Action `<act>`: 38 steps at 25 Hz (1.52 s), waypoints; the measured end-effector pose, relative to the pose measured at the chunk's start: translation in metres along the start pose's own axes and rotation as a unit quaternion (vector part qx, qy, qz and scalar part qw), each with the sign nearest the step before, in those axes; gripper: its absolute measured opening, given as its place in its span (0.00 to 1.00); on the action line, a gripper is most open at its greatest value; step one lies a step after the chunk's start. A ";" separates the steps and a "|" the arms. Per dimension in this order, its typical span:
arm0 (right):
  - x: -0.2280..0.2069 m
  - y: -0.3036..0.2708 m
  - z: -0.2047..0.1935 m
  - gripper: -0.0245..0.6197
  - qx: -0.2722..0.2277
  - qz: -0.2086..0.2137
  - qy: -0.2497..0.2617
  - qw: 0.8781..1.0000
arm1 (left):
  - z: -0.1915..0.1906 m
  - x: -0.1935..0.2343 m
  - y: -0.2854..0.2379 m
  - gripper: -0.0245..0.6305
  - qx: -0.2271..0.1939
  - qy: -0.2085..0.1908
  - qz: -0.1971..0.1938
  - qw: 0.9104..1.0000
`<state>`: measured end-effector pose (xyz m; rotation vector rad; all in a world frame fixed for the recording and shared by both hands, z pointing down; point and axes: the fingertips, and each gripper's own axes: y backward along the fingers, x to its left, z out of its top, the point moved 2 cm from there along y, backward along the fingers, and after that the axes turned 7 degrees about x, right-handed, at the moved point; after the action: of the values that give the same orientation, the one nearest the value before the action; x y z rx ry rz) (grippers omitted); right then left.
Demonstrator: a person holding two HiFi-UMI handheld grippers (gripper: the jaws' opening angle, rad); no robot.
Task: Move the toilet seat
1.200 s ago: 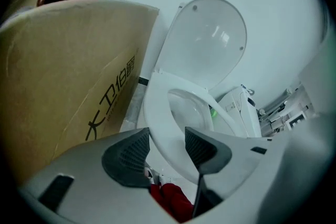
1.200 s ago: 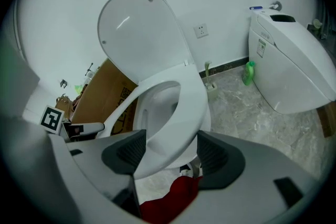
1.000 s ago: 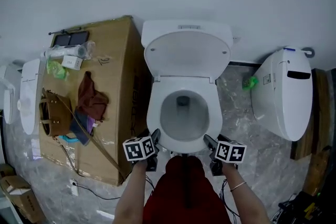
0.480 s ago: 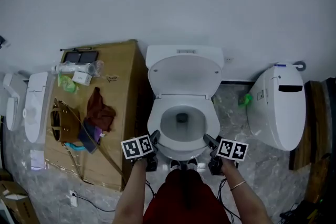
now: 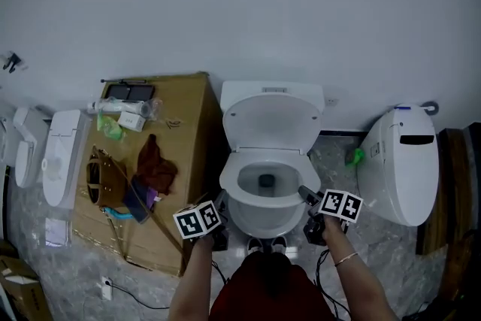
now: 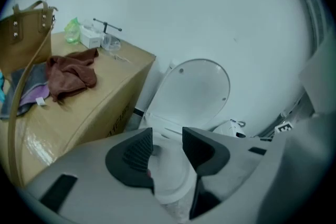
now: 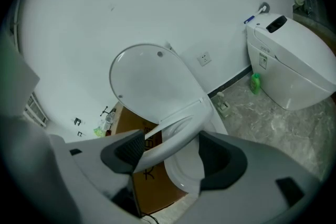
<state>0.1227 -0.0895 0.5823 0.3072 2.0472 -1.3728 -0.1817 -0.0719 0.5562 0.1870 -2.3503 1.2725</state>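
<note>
Propping toilet seat (image 7: 181, 126) on pad (image 7: 131, 148), R gripper (image 7: 172, 140) jaws parted; L gripper (image 6: 167, 136) wide, empty, just narrowing

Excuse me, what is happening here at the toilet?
A person stands before the toilet with a gripper in each hand. The lid is up. The right gripper has the seat between its open jaws, raised off the bowl and lying against one pad. The left gripper is by the bowl's other side; its jaws have just been closing a little but press on nothing.
</note>
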 end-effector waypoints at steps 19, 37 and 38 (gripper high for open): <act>0.027 0.013 0.048 0.53 -0.020 0.075 -0.056 0.995 | 0.029 -0.052 -0.022 0.19 -0.008 -0.118 0.012 0.993; 0.063 0.045 0.097 0.34 -0.151 0.077 0.174 0.970 | 0.090 -0.071 -0.036 0.19 -0.040 -0.112 0.010 0.993; 0.066 0.044 0.096 0.33 -0.149 0.073 0.188 0.968 | 0.093 -0.072 -0.037 0.19 -0.041 -0.112 0.010 0.993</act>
<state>0.1322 -0.1668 0.4847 0.6088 2.4460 -0.9513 -0.1367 -0.1761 0.5081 0.2948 -2.5944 1.2147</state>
